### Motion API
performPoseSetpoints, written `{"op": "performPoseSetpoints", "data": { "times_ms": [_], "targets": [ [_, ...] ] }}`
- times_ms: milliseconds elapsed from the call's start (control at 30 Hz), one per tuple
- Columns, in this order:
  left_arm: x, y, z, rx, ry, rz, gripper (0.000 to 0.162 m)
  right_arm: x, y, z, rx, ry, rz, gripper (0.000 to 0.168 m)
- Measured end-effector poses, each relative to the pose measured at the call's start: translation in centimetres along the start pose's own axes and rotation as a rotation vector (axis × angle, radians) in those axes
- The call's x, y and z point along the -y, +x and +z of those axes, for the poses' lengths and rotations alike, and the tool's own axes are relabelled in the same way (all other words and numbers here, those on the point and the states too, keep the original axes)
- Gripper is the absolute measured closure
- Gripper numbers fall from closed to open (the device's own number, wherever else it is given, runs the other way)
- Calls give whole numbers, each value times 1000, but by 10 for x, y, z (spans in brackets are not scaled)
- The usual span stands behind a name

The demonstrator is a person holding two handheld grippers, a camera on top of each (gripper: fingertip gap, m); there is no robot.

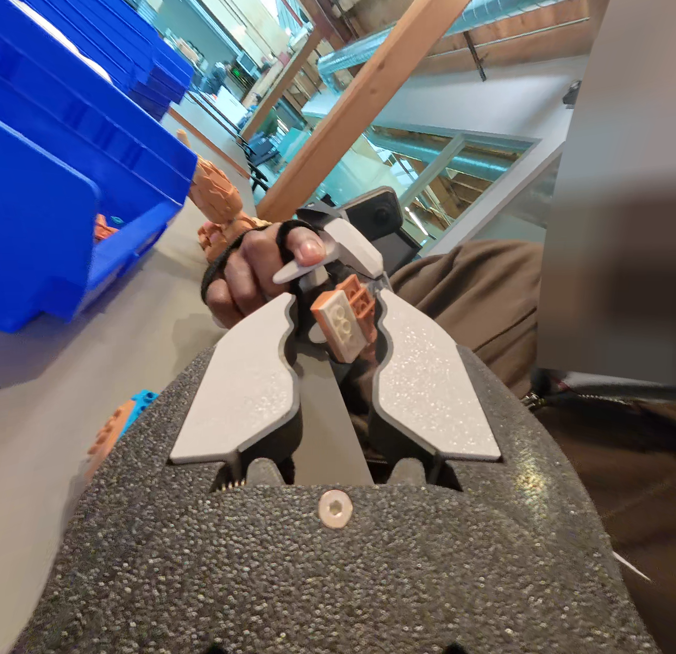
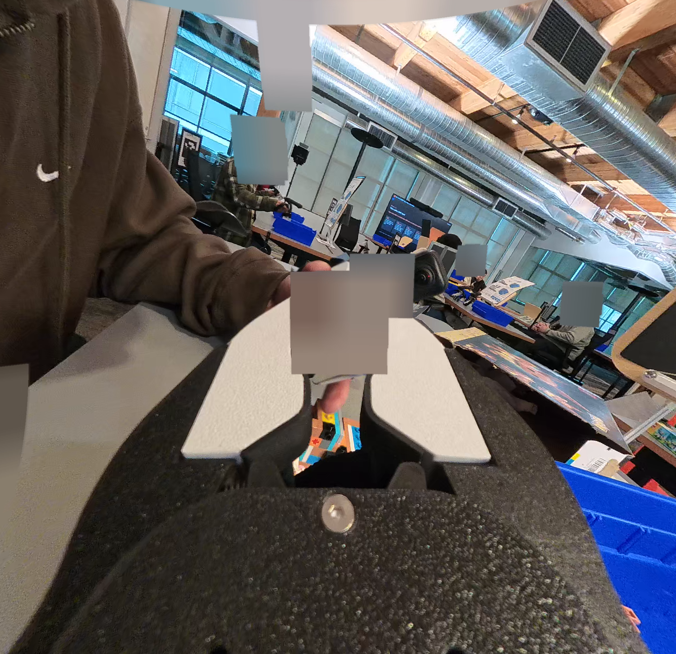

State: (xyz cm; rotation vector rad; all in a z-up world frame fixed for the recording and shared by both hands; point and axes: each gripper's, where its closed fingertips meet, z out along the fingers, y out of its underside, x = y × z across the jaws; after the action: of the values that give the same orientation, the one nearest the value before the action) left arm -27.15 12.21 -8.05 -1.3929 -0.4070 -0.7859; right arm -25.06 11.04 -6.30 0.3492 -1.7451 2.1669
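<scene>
We take the brick cluster [image 1: 344, 325], white plates on orange ones, as our reference.

**Left wrist view**
- Far left of the cluster stands a blue bin [image 1: 73, 160] on the grey worktop [image 1: 128, 325].
- A brown figure [image 1: 216, 193] lies just beyond the bin.
- Loose blue and orange bricks [image 1: 135, 406] lie low and to the left, partly behind the tool body.
- Immediately left of the cluster we note a hand [image 1: 248, 270] under a black strap.
- The cluster sits between the fingertips of the left tool [image 1: 336, 303]. That tool stands at a middling spread. We see a dark gap on the cluster's left side, while its right edge lies against, or just short of, the other finger. We judge that this tool is not clamping the cluster.
- Right of the cluster is a brown sleeve [image 1: 468, 299].

**Right wrist view**
- At far left are the same brown garment [image 2: 164, 270] and the worktop edge [image 2: 91, 398].
- The fingertips of the right tool [image 2: 338, 343] fall under a masking patch. We cannot tell its spread, nor whether it grips the cluster.
- Below the patch, a fingertip [image 2: 334, 395] shows in the slot between the fingers. Coloured bricks [image 2: 329, 439] lie beneath it.
- To the right sit the facing camera [image 2: 428, 274] of the left tool and a flat printed board [image 2: 530, 373].
- A blue bin [image 2: 629, 545] is at lower right.

The two tools face one another, and the cluster is raised off the worktop between them.
</scene>
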Motion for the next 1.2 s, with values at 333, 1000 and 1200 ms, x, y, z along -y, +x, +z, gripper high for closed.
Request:
{"op": "performPoseSetpoints", "data": {
  "times_ms": [333,1000,1200],
  "targets": [
    [28,-2,-16,25,190,26,147,-8,32,-4,-162,-17,161,140],
    [45,-16,-20,290,320,329,145,-29,53,1,-313,-122,385,152],
    [40,-20,-19,250,251,171,132,-25,50,-6,-375,-306,-289,153]
  ]
}}
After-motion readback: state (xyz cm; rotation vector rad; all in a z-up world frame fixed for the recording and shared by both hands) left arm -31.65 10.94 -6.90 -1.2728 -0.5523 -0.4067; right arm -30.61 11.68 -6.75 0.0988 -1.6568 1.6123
